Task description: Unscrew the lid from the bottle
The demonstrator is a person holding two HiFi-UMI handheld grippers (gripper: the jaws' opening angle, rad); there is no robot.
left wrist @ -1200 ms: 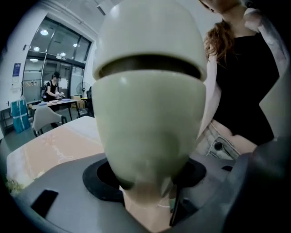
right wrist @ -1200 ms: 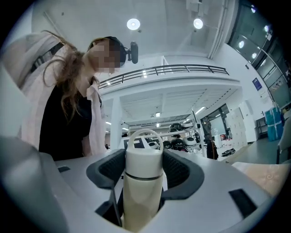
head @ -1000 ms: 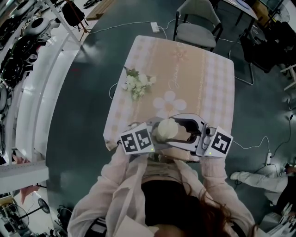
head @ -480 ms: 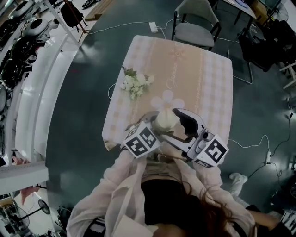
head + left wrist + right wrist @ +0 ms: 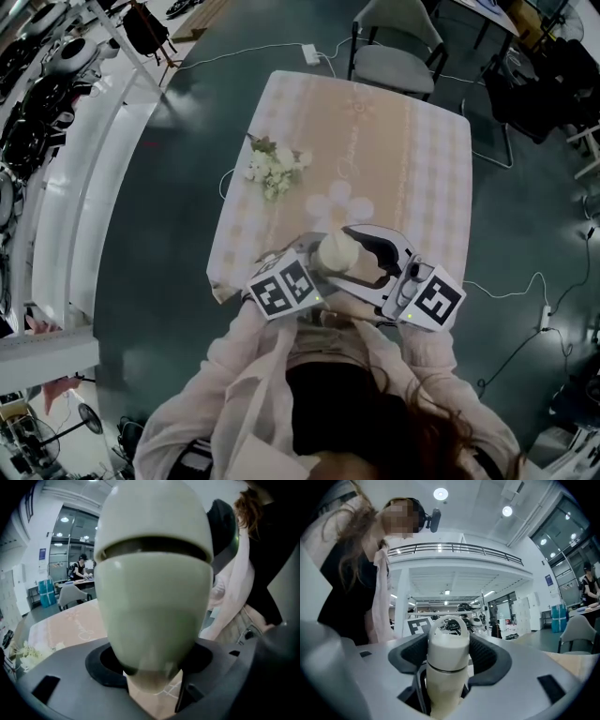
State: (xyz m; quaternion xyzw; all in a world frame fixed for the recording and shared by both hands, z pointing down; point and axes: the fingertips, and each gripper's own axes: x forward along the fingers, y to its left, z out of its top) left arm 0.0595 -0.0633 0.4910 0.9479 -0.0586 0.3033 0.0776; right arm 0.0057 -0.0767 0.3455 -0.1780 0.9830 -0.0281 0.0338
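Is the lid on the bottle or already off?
On. In the right gripper view the lid sits on the bottle, with only a thin seam.

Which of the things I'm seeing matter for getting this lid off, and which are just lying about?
Job:
- bottle, gripped by the left claw
- lid, between the pads of the right claw, which has just been closing on it

Lying about:
- flowers on the table
- chair beyond it
- power strip on the floor

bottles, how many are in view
1: a pale bottle raised over the near edge of the table. No others show, though the clutter around the room could hide some.
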